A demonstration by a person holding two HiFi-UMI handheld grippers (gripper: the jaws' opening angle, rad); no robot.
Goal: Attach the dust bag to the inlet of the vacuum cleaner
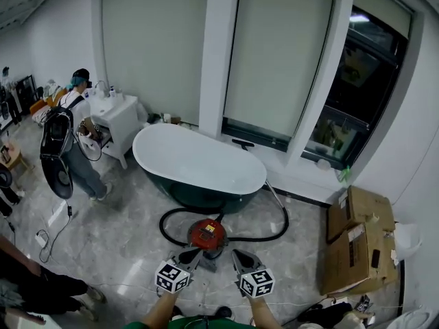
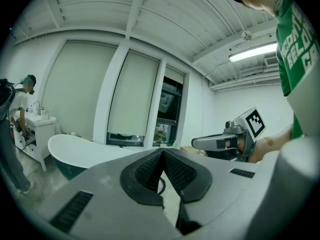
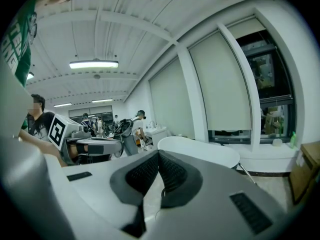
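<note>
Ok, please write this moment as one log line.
left gripper shut, empty | right gripper shut, empty | vacuum cleaner on floor, not held | dust bag not seen

A: Any legible text?
B: Barely. White block print on the green shirt (image 2: 296,39), cropped at the frame edge, no whole word readable.
A: Labels (image 1: 354,234) on the cardboard boxes (image 1: 370,214)?
B: Too small to read.

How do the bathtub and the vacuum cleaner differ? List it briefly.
The bathtub is far larger than the vacuum cleaner. The bathtub is white inside and dark green outside; the vacuum cleaner is red-topped, with a black hose curving around it. Both stand on the floor.
</note>
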